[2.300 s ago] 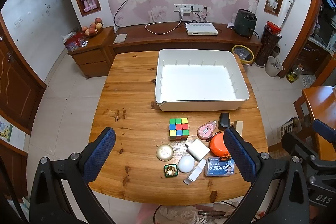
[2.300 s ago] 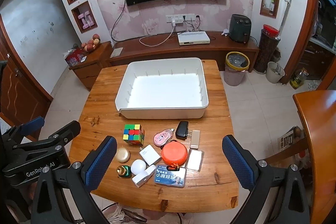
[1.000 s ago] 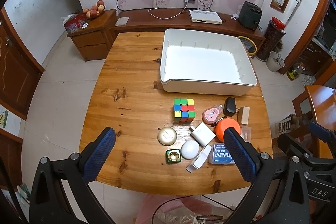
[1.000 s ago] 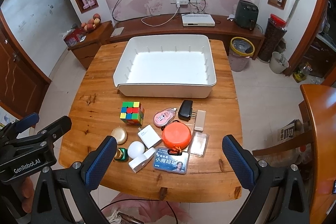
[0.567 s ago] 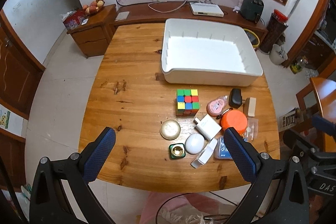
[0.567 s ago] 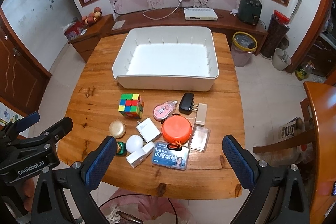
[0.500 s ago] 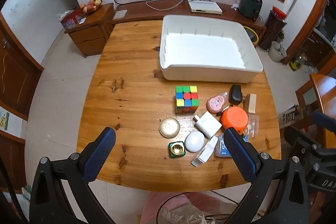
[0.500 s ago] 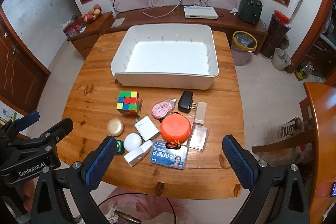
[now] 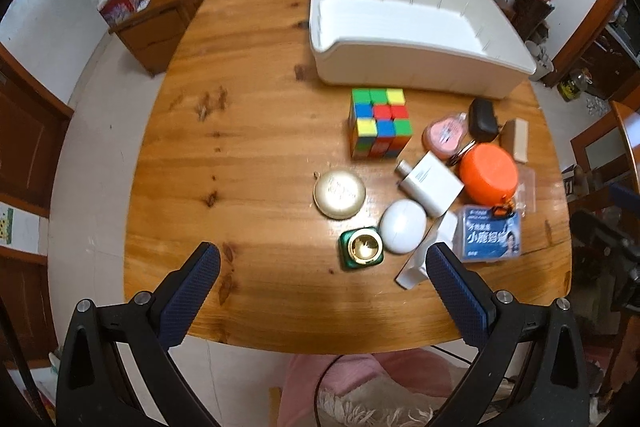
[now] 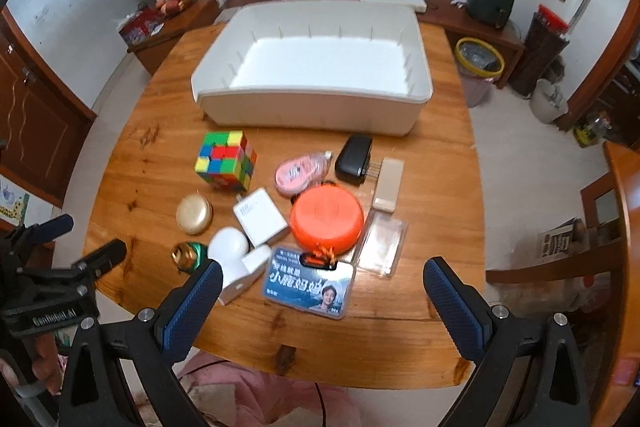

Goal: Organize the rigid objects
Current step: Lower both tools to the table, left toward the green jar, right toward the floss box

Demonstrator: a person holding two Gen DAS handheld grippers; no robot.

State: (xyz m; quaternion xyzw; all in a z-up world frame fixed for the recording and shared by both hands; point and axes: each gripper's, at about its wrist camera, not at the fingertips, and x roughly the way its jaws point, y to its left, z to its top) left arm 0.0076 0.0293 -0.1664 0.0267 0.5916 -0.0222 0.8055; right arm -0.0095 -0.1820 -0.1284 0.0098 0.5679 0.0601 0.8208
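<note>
White bin [image 10: 312, 107]: holds nothing | items on table [image 10: 440, 327] beside it | both hand-held grippers released

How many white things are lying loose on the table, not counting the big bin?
3: a square charger mid-cluster, an egg-shaped case nearer the front edge, and a small block beside it. More may hide underneath.

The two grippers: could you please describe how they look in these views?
Both the left gripper and the right gripper have black angular frames with silver screws, each carrying two fingers faced with dark blue textured pads. In the right wrist view, the left gripper's black body bears white lettering, blurred here.
</note>
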